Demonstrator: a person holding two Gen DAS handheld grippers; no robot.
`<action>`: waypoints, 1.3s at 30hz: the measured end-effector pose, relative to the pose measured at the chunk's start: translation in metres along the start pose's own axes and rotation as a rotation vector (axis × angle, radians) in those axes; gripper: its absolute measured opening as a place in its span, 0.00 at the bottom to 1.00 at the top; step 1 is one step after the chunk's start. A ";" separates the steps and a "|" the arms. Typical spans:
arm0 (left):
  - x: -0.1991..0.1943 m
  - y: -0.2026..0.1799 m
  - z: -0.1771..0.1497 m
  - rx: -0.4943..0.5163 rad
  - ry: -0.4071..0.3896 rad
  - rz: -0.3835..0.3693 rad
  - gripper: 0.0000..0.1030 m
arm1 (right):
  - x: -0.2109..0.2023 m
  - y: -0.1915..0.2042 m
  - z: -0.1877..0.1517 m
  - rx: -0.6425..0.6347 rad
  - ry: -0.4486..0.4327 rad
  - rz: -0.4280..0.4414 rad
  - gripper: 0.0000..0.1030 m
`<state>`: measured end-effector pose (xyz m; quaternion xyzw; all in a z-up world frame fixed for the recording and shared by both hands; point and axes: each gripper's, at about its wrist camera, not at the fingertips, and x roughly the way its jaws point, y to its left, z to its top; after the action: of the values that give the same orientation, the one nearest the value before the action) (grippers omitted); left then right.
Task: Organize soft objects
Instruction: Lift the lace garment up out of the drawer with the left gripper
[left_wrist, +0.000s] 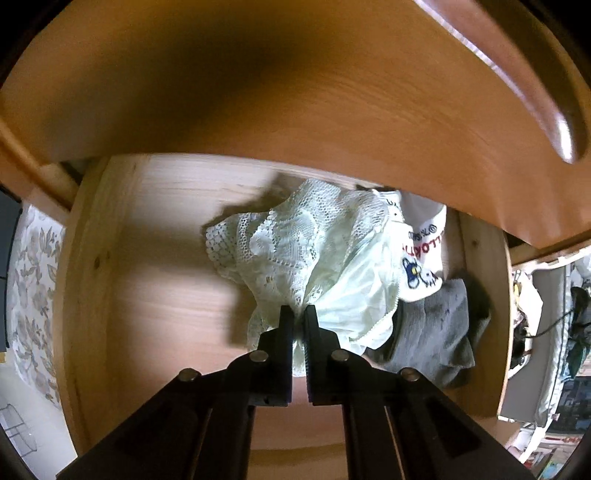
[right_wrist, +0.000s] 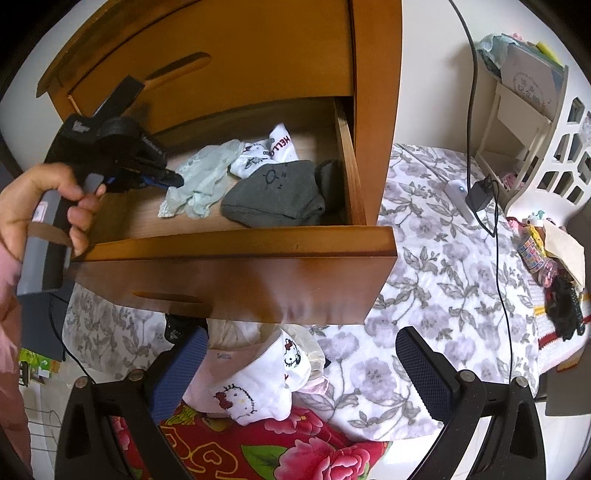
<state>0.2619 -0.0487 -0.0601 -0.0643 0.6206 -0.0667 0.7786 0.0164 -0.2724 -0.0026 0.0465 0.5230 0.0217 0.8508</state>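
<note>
Cloth sits right at your left tongs (left_wrist: 299, 314), which are clamped on the pale lace garment (left_wrist: 303, 251) in the open drawer (left_wrist: 92, 258), its bulk spreading away beyond the tips. Your right tongs (right_wrist: 295, 373) stand apart over the bedside pile, well off. Only the right view shows that pile.

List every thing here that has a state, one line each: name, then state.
drawer: pulled open
left gripper: shut on the lace garment
lace garment: bunched, pinched at one edge, lying in the drawer
grey sock: lying loose in the drawer
right gripper: open, empty, over the bed
charger light: lit
</note>
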 end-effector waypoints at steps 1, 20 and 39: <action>-0.003 0.003 -0.003 0.000 -0.006 -0.013 0.04 | -0.001 0.001 0.000 -0.001 -0.002 0.000 1.00; -0.077 0.022 -0.071 -0.047 -0.197 -0.260 0.04 | -0.023 0.019 -0.006 -0.027 -0.021 -0.001 1.00; -0.116 0.042 -0.109 -0.045 -0.342 -0.327 0.04 | -0.023 0.029 -0.010 -0.044 -0.009 -0.003 1.00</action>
<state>0.1308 0.0123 0.0188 -0.1916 0.4624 -0.1665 0.8496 -0.0026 -0.2453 0.0160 0.0271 0.5186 0.0319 0.8540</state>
